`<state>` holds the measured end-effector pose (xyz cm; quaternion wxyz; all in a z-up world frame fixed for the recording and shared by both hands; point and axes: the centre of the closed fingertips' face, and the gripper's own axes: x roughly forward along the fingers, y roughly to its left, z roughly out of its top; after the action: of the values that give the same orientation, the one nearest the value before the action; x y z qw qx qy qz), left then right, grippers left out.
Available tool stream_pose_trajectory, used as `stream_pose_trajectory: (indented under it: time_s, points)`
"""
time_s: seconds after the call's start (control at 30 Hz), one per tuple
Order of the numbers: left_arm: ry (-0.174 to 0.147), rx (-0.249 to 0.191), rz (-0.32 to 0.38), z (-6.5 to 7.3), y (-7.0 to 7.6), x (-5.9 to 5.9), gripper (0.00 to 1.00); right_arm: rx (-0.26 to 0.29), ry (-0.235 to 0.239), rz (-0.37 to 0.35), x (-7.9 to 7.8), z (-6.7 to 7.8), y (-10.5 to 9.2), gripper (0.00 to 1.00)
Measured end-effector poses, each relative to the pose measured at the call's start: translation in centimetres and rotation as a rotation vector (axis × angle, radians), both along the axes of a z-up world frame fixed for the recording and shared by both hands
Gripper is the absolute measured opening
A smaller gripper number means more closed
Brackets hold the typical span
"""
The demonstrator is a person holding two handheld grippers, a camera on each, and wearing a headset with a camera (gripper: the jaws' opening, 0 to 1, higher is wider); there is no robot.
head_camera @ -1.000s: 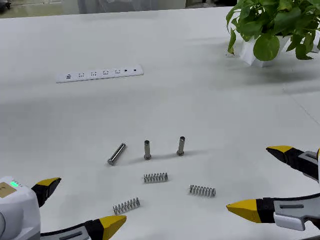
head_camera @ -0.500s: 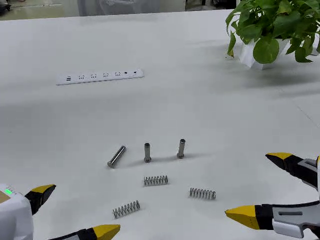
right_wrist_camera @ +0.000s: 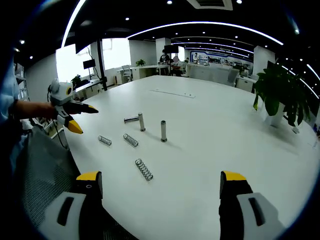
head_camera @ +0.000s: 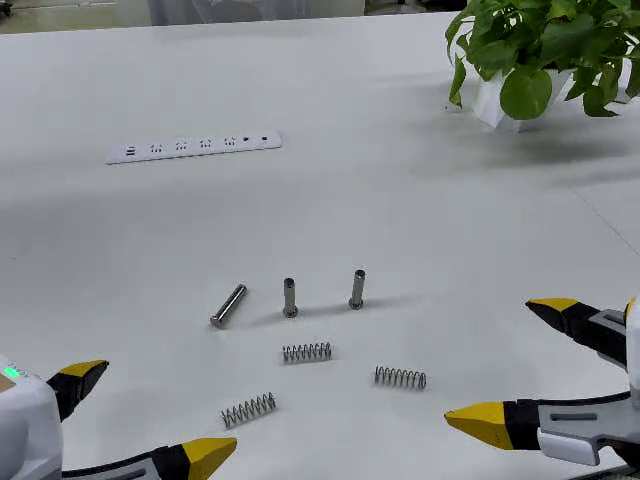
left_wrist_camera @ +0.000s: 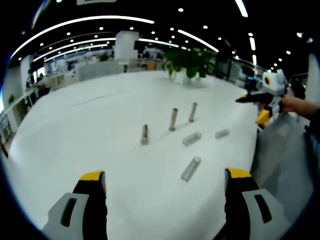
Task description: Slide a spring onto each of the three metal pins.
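Beyond pins (head_camera: 289,298), springs (head_camera: 307,352): power strip (head_camera: 194,146), potted plant (head_camera: 540,50); left gripper (head_camera: 170,405), right gripper (head_camera: 488,358) fingers (head_camera: 495,418) apart, empty.

3 pins (head_camera: 356,289) silver | springs (head_camera: 307,352) grey | table (head_camera: 400,180) white | right tongs (head_camera: 490,359) yellow-tipped

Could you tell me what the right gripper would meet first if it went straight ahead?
Probably the nearest spring, lying just ahead of the right gripper in line with its open jaws, before the upright pin; gripper height is unclear.
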<state>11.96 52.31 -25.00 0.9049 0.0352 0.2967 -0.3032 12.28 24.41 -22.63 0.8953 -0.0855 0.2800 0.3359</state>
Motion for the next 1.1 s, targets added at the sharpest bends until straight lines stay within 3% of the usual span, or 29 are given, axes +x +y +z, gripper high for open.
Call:
stream_pose_trajectory:
  time_s: [0.27, 0.37, 0.47, 0.53, 0.63, 0.83, 0.93, 1.1]
  points:
    - [0.007, 0.013, -0.021, 0.0, -0.3, 0.3, 1.00, -0.004, 0.005, 0.010, -0.2, -0.3, 0.2, 0.99]
    - [0.026, 0.023, -0.029, -0.3, -0.3, 0.5, 1.00, -0.001, 0.009, 0.011, -0.4, -0.3, 0.4, 0.99]
    - [0.032, 0.056, -0.044, -0.4, -0.2, 1.0, 1.00, 0.011, 0.010, 0.006, -0.4, -0.2, 0.5, 0.99]
    - [0.010, 0.065, -0.066, 0.3, -0.3, 1.5, 0.95, 0.016, 0.012, 0.006, -0.4, -0.2, 0.6, 0.99]
    - [0.011, 0.064, -0.080, 1.0, -0.6, 2.5, 0.97, 0.016, 0.014, 0.007, -0.5, -0.3, 0.5, 0.99]
    - [-0.052, 0.160, -0.173, 2.0, -1.0, 4.7, 0.91, 0.012, 0.021, 0.013, -0.4, -0.5, 0.6, 0.99]
    - [-0.035, 0.166, -0.187, 1.9, -1.2, 5.6, 0.91, 0.020, 0.023, 0.009, -0.5, -0.5, 0.7, 0.99]
    - [-0.015, 0.216, -0.220, 1.4, -1.3, 6.7, 0.91, 0.024, 0.027, 0.008, -0.6, -0.7, 0.8, 0.99]
